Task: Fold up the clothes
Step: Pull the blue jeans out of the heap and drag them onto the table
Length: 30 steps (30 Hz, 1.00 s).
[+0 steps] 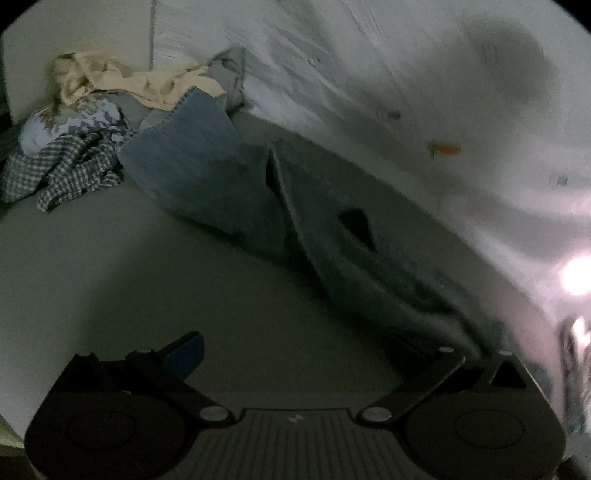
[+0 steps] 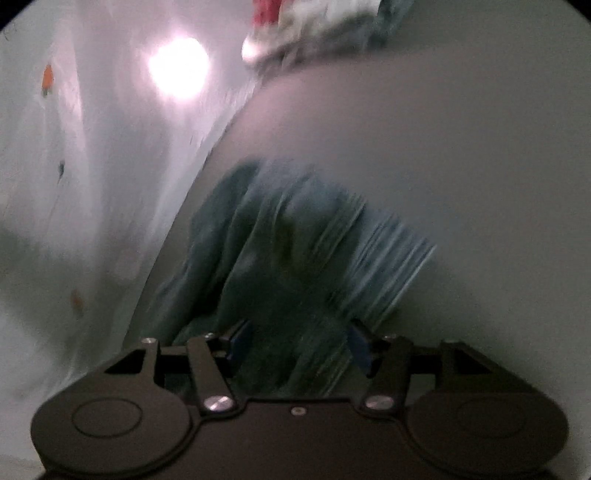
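A blue denim garment (image 1: 236, 184) lies stretched along the grey surface (image 1: 110, 277) beside the white wall, running from upper middle to lower right. My left gripper (image 1: 295, 350) is open wide; its left blue pad (image 1: 186, 354) hangs over bare surface and its right finger (image 1: 410, 347) is at the garment's near end. In the right wrist view the same denim (image 2: 273, 236) is motion-blurred and bunched. It runs in between the blue pads (image 2: 360, 343) of my right gripper (image 2: 298, 341), whose fingers stand apart around the cloth.
A pile of other clothes sits at the far left corner: cream fabric (image 1: 147, 81), a floral piece (image 1: 74, 118), a checked piece (image 1: 70, 173). The white wall (image 1: 406, 74) borders the surface. Red-and-white fabric (image 2: 273, 26) lies far ahead. A bright glare (image 2: 179, 68) shines on the wall.
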Available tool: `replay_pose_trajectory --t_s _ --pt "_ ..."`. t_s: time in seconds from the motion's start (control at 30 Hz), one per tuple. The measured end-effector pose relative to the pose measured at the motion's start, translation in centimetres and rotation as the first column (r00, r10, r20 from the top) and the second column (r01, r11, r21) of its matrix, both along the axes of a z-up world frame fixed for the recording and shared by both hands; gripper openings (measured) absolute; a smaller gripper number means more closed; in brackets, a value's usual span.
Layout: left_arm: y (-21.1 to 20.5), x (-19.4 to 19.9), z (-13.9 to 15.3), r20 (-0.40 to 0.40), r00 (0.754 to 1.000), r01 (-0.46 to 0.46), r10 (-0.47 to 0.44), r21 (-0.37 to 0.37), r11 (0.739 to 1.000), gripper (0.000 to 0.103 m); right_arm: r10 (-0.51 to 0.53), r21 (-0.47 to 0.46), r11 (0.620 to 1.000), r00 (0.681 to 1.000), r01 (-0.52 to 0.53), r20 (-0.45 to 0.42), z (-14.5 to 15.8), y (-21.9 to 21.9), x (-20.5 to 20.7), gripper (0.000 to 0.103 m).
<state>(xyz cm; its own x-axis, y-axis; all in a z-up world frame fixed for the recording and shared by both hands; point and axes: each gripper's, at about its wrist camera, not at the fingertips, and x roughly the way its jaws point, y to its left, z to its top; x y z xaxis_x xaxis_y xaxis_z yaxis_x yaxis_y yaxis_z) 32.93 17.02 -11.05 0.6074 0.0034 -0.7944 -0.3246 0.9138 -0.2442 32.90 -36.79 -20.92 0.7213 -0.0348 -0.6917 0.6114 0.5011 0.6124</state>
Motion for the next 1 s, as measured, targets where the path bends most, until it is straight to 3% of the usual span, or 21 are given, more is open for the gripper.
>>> replay_pose_trajectory --t_s 0.1,0.17,0.27,0.47,0.63,0.7,0.77,0.8,0.93,1.0 --pt "-0.2 0.7 -2.3 -0.073 0.997 0.016 -0.013 0.045 0.999 0.103 -0.009 -0.143 0.990 0.999 0.003 -0.044 0.5 0.1 0.8 0.060" --pt "-0.1 1.1 -3.8 -0.128 0.992 0.019 -0.012 0.052 0.998 0.103 -0.015 -0.189 0.982 0.998 0.003 -0.062 0.3 0.1 1.4 0.071" --pt "0.4 1.9 -5.6 -0.201 0.980 0.002 -0.003 -0.007 1.000 0.103 -0.038 -0.187 0.982 0.998 0.027 -0.057 -0.2 -0.2 1.7 0.077" --pt "0.9 2.9 -6.8 -0.250 0.968 -0.055 0.035 -0.075 0.996 0.103 0.048 -0.262 0.963 0.996 -0.065 -0.071 -0.6 -1.1 4.4 0.083" --pt "1.6 3.4 -8.8 -0.337 0.938 -0.149 0.087 -0.164 0.975 0.103 0.151 -0.286 0.940 0.979 -0.184 -0.135 -1.4 -1.7 6.9 0.082" --pt "1.9 3.5 -9.7 -0.363 0.925 -0.189 0.111 -0.188 0.964 0.103 0.167 -0.282 0.937 0.973 -0.207 -0.161 -1.7 -2.0 7.7 0.062" --pt "2.3 3.8 -10.0 -0.379 0.915 -0.226 0.140 -0.192 0.955 0.103 0.180 -0.273 0.936 0.970 -0.220 -0.163 -1.6 -2.6 8.3 0.035" --pt "2.4 4.1 -10.1 -0.390 0.908 -0.239 0.150 -0.191 0.952 0.103 0.179 -0.274 0.938 0.973 -0.214 -0.145 -1.2 -3.0 8.5 0.028" --pt "2.2 5.3 -10.1 -0.433 0.891 -0.229 0.139 -0.162 0.960 0.103 0.112 -0.317 0.941 0.993 -0.120 -0.045 2.7 -6.1 11.8 0.022" --pt "2.2 5.7 -10.0 -0.441 0.888 -0.214 0.127 -0.154 0.965 0.103 0.109 -0.403 0.911 0.993 -0.084 0.037 5.9 -7.9 15.1 0.022"
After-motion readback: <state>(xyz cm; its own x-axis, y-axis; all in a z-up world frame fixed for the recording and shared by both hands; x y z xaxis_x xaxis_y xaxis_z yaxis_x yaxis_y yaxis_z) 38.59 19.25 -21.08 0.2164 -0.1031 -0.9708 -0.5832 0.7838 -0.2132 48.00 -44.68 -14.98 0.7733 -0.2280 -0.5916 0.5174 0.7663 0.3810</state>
